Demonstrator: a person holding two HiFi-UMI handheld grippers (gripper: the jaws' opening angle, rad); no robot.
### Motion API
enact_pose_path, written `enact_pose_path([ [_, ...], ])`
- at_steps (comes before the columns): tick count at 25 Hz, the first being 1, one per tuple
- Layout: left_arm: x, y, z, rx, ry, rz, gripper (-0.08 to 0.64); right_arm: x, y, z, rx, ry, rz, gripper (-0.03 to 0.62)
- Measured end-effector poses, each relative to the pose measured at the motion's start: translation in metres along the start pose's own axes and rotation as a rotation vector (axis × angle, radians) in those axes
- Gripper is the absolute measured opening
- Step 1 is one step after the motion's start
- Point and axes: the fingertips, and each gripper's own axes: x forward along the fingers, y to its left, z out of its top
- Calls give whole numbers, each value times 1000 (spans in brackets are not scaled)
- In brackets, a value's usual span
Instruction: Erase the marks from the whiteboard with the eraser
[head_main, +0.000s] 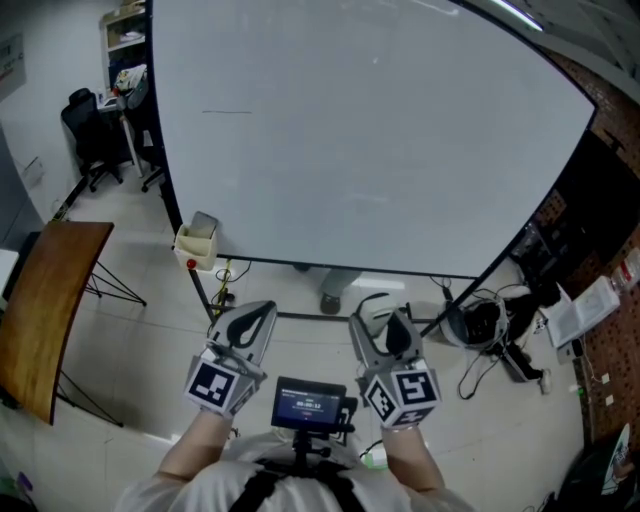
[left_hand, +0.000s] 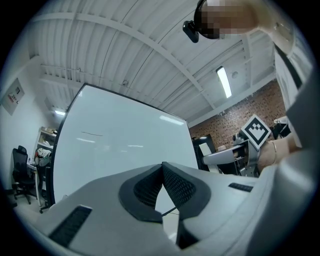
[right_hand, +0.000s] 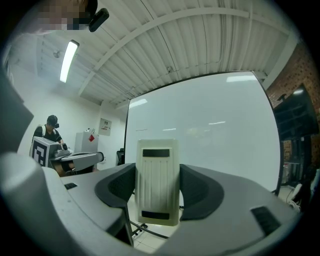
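Observation:
The big whiteboard (head_main: 370, 140) stands on the floor in front of me, and a short dark line mark (head_main: 228, 112) sits high on its left part. That mark (left_hand: 92, 134) also shows in the left gripper view. Low in the head view, my right gripper (head_main: 385, 318) is shut on a cream-white eraser (right_hand: 157, 182), which stands upright between the jaws, well short of the board. My left gripper (head_main: 256, 315) is beside it with its jaws shut tip to tip on nothing (left_hand: 162, 166).
A curved wooden tabletop (head_main: 50, 310) stands at the left. A small white box (head_main: 197, 243) hangs at the board's lower left corner. Cables and gear (head_main: 495, 330) lie on the floor at the right, an office chair (head_main: 88, 135) at the far left. A person (right_hand: 50, 131) stands far off.

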Motion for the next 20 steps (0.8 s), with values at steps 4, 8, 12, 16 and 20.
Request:
enact_pose_path([
  [4, -2, 2, 0, 1, 4, 11, 6, 1, 1, 1, 12, -3, 7, 259],
  [8, -3, 5, 0, 5, 0, 14, 6, 3, 4, 3, 18, -11, 11, 259],
  [12, -2, 8, 1, 6, -6, 19, 6, 8, 3, 4, 5, -14, 24, 259],
  [16, -2, 7, 1, 7, -7, 20, 6, 8, 1, 3, -22, -14, 5, 259],
  [20, -1, 5, -5, 1, -3, 22, 6, 8, -4, -2, -45, -7, -16, 259],
])
